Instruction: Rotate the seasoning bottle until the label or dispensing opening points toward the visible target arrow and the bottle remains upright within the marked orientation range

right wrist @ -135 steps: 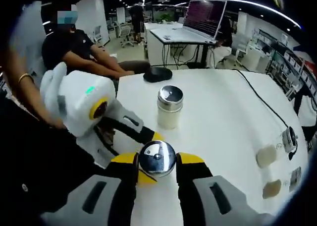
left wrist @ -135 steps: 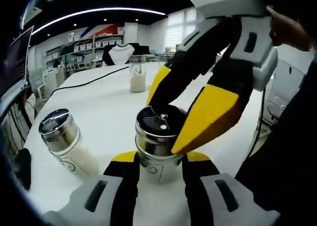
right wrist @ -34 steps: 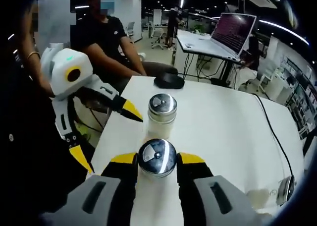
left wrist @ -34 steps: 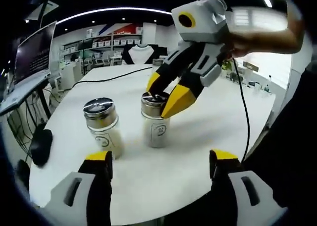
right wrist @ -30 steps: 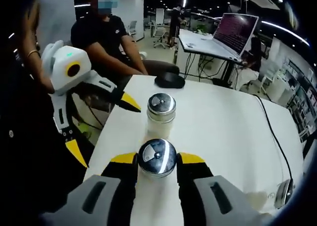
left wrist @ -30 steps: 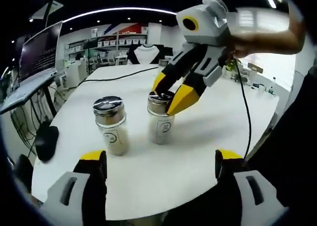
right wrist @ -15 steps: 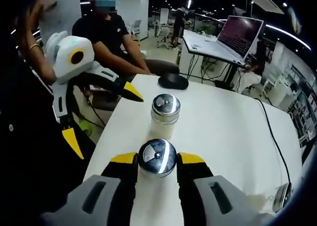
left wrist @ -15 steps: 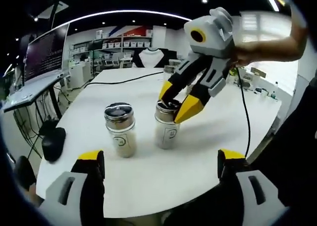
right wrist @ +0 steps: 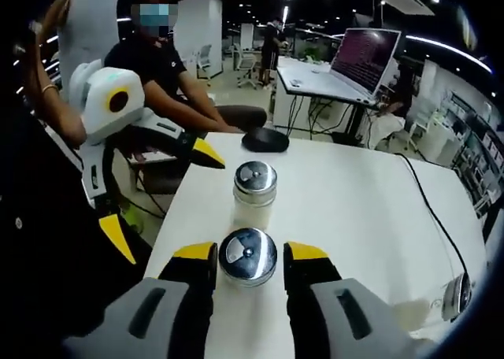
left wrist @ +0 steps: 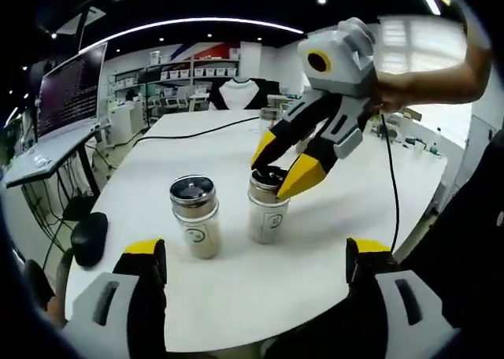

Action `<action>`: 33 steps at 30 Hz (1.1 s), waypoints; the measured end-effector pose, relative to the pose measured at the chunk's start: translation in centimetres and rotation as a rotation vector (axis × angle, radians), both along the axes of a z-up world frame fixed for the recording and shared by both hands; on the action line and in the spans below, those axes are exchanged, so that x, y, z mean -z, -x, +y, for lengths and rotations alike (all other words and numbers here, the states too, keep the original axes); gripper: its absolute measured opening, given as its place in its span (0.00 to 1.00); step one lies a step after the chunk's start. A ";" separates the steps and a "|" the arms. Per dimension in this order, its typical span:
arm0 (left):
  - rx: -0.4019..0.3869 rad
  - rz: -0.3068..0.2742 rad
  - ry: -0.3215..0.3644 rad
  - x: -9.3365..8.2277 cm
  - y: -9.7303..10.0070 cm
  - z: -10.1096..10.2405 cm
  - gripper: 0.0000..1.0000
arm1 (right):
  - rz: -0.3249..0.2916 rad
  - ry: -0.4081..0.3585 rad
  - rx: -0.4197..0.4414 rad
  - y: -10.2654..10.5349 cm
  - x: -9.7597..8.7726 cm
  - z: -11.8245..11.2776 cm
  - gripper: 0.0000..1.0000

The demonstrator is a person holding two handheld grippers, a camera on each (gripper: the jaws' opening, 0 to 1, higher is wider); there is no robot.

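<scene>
Two steel-capped seasoning bottles stand upright on the white table (left wrist: 236,296). My right gripper (right wrist: 248,258) is shut on the cap of the nearer seasoning bottle (right wrist: 247,257). In the left gripper view that same bottle (left wrist: 269,213) has the right gripper (left wrist: 283,166) over it, one yellow tip on either side of its cap. The second bottle (left wrist: 195,225) (right wrist: 254,190) stands free beside it. My left gripper (left wrist: 256,258) is wide open, back from both bottles and holding nothing. In the right gripper view the left gripper (right wrist: 161,194) hangs off the table's left edge.
A black mouse (right wrist: 264,140) (left wrist: 89,237) lies near the table edge. A black cable (left wrist: 189,127) runs across the far tabletop. A seated person (right wrist: 157,68) is behind the table, and an open laptop (right wrist: 362,60) sits on another desk.
The left gripper let go of the bottle's body, opened wide and drew back from the table. The right gripper has stayed on the cap.
</scene>
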State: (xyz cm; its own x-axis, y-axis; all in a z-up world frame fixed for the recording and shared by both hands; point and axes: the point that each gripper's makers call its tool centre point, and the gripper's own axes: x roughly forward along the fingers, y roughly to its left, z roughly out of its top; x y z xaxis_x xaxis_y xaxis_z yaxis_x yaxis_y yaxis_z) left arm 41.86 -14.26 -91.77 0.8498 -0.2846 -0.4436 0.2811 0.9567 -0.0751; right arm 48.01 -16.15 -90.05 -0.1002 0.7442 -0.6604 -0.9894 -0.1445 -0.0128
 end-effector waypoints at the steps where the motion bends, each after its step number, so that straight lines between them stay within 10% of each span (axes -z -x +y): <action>1: 0.000 -0.003 0.001 -0.1 -0.1 0.0 1.00 | 0.005 -0.001 0.003 -0.1 -0.1 -0.1 0.36; 10: 0.019 -0.021 -0.008 -1.1 -0.3 -0.4 1.00 | 0.017 -0.048 0.143 -4.4 -2.5 -2.6 0.38; 23: 0.011 -0.057 0.004 -1.9 -0.3 -0.3 1.00 | -0.114 -0.028 0.416 -16.3 -6.3 -8.9 0.42; 33: 0.020 -0.055 0.025 -3.0 -0.2 -1.4 1.00 | -0.161 0.011 0.511 -21.9 -5.5 -9.8 0.44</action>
